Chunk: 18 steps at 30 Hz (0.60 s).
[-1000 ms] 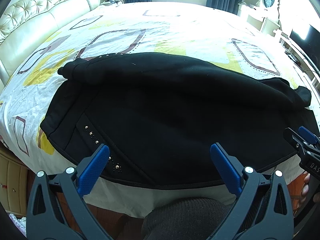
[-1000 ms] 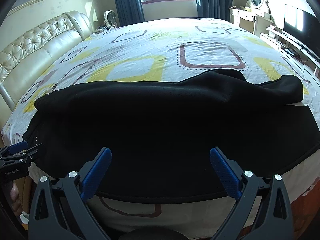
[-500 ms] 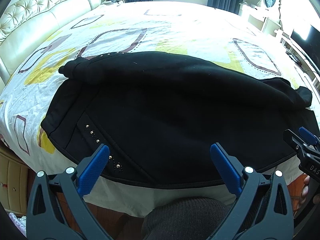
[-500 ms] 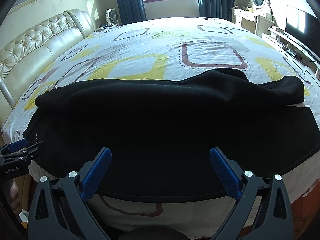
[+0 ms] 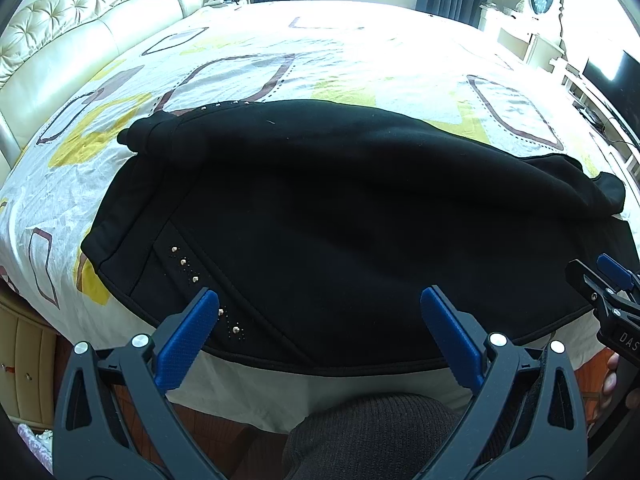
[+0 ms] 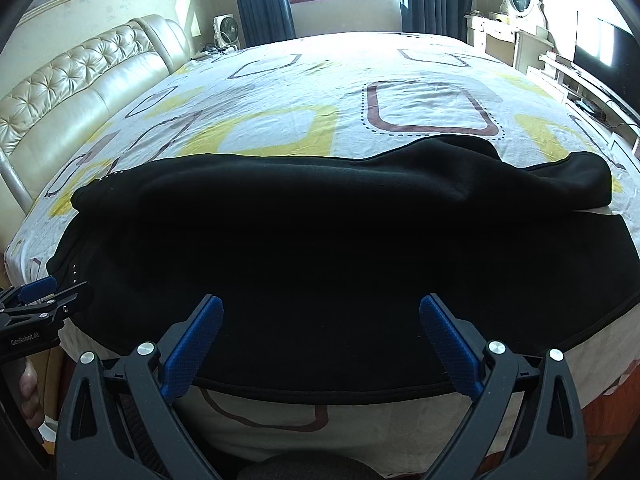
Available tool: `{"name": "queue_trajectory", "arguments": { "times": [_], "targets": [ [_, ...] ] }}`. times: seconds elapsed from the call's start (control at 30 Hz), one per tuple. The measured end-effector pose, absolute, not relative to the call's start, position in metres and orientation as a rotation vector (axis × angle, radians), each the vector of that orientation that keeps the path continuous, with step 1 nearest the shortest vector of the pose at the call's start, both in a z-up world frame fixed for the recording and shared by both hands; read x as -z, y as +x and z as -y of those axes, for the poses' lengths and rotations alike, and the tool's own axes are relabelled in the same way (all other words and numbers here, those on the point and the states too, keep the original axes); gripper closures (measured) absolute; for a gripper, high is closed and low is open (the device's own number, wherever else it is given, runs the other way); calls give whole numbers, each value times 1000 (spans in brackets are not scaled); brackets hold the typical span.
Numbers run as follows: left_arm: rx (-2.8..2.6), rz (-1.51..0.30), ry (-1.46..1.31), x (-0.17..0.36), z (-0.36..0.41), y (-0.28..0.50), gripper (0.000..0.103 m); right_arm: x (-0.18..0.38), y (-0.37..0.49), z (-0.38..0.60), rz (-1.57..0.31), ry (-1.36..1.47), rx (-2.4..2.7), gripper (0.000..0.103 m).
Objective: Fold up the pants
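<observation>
Black pants (image 5: 340,216) lie flat across the near edge of the bed, waistband with small metal studs (image 5: 188,268) at the left, leg ends bunched at the right (image 6: 560,184). My left gripper (image 5: 320,312) is open and empty, hovering above the near hem by the studs. My right gripper (image 6: 320,316) is open and empty above the near hem further right. Each gripper shows at the edge of the other's view: the right one (image 5: 604,284), the left one (image 6: 44,296).
The bed (image 6: 400,80) has a white sheet with yellow and brown squares. A cream tufted headboard (image 6: 80,80) stands at the left. A dresser with an oval mirror (image 6: 520,32) and a TV (image 6: 600,48) line the right side. A fan (image 6: 226,30) stands at the back.
Both grippers have lifted and drawn back very slightly; the pants have not moved and both grippers stay open.
</observation>
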State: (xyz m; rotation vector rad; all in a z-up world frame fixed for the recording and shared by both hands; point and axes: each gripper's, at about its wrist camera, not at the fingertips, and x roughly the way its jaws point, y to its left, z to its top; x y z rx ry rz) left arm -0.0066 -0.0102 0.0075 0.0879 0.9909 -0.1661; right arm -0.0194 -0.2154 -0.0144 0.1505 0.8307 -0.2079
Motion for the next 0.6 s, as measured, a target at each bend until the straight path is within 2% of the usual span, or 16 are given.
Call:
{"name": "queue_trajectory", "arguments": {
  "times": [0.6],
  "targets": [
    [168,-995,89,-6,11,-7,2,18,-19,213,-843,151,205,5]
  ]
}}
